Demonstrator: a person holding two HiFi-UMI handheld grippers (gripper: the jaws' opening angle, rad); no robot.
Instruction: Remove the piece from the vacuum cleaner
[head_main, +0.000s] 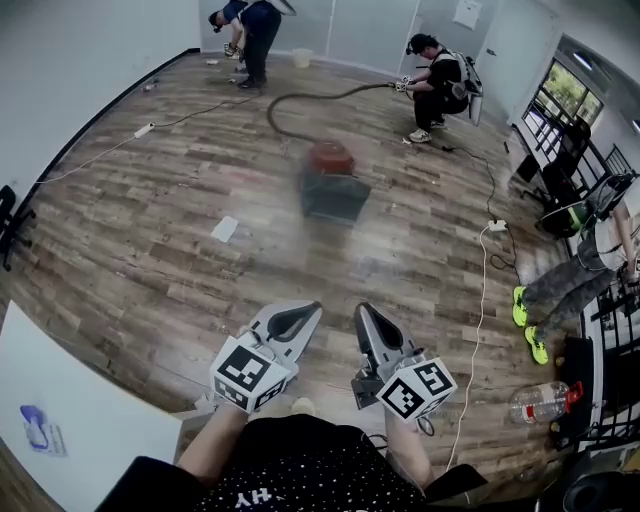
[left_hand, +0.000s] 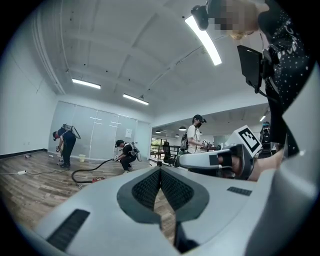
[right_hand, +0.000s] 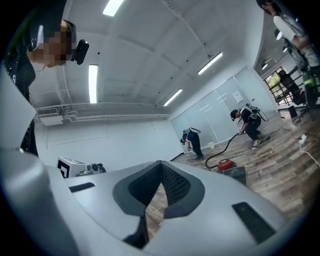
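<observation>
The vacuum cleaner (head_main: 330, 180), red on top with a dark body, stands on the wooden floor well ahead of me. Its black hose (head_main: 300, 98) curls back to a crouching person (head_main: 437, 90). I cannot make out the piece itself at this distance. My left gripper (head_main: 316, 306) and right gripper (head_main: 361, 307) hang side by side near my waist, both shut and empty, far short of the vacuum. The right gripper view shows the vacuum (right_hand: 227, 165) small beyond the shut right gripper (right_hand: 161, 164). In the left gripper view the left gripper (left_hand: 160, 169) is shut, with the hose (left_hand: 82, 172) far off.
A white table (head_main: 80, 420) stands at my lower left. A bent-over person (head_main: 255, 30) works at the back, and another in yellow-green shoes (head_main: 590, 270) is at the right. A power strip with a white cord (head_main: 495, 226), a plastic bottle (head_main: 540, 402) and a paper scrap (head_main: 225, 229) lie on the floor.
</observation>
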